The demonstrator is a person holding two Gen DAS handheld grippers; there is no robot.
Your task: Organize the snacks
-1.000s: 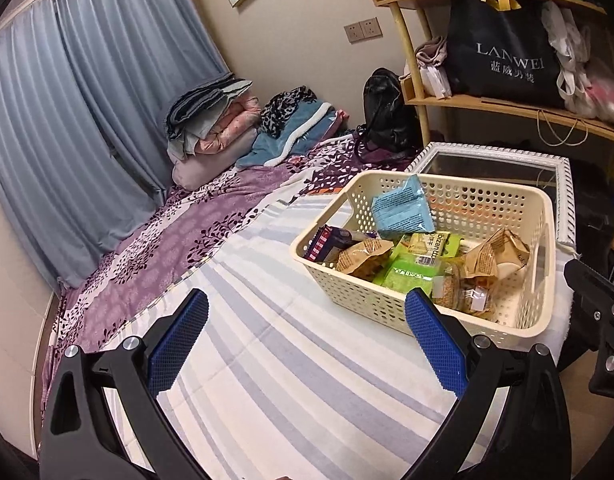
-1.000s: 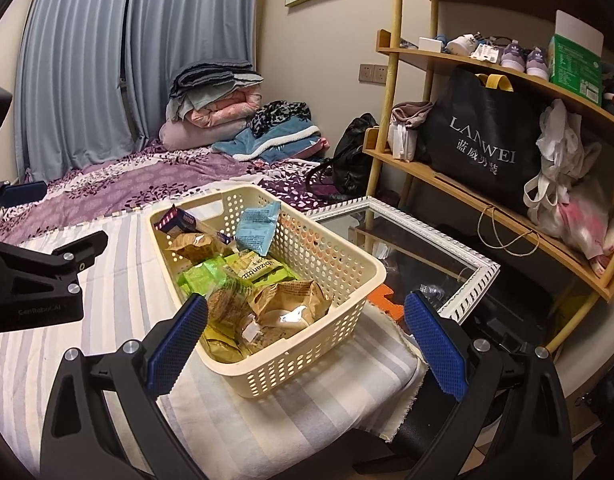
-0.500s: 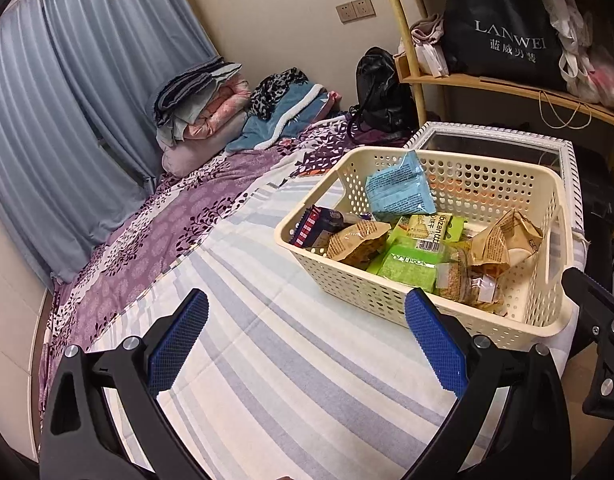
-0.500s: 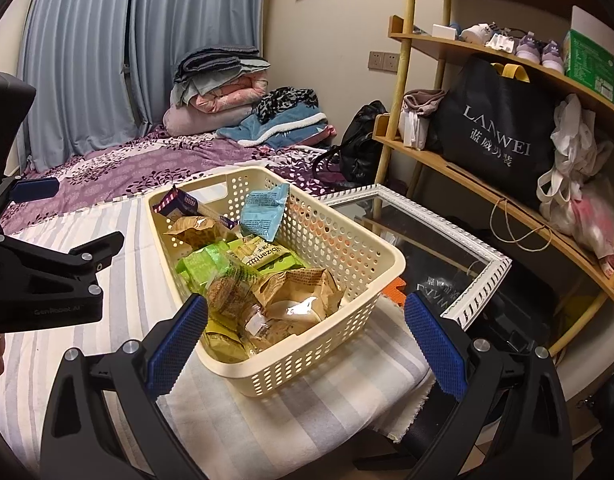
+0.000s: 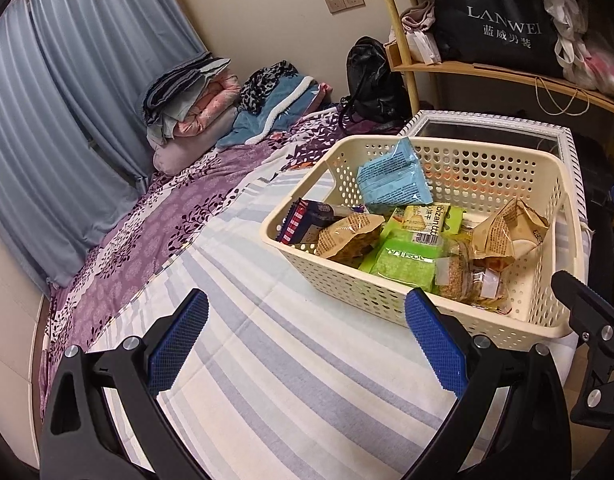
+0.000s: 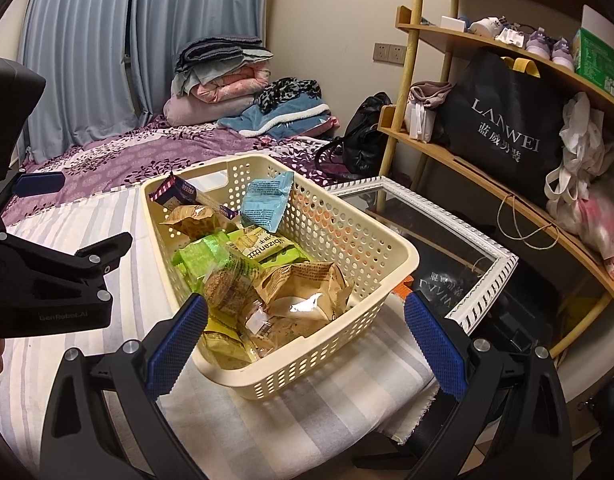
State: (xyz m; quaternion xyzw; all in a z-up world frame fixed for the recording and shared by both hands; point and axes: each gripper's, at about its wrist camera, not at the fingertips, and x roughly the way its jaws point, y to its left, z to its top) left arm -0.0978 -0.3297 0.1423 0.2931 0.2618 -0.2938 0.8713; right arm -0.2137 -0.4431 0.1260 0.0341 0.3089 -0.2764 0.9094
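Note:
A cream perforated basket (image 5: 523,332) (image 6: 339,356) sits on a striped cloth and holds several snack packets. Among them are a light blue packet (image 5: 393,178) (image 6: 267,202) leaning on the far wall, green packets (image 5: 407,264) (image 6: 205,258), brown packets (image 5: 349,234) (image 6: 307,284) and a dark checked packet (image 5: 311,216) (image 6: 179,192). My left gripper (image 5: 307,344) is open over the cloth, left of and short of the basket. My right gripper (image 6: 305,344) is open, its jaws straddling the basket's near corner from above, with nothing held.
A white-framed glass table (image 6: 459,248) stands right of the basket. Wooden shelves (image 6: 503,184) behind carry a black bag (image 6: 503,132) and shoes. A purple bedspread (image 5: 155,220) with folded blankets (image 5: 187,100) stretches left toward grey curtains. The cloth's edge (image 6: 407,420) drops off near the basket.
Both grippers have moved closer to the basket and tilted down, so it looms larger in each view. Both have stayed open.

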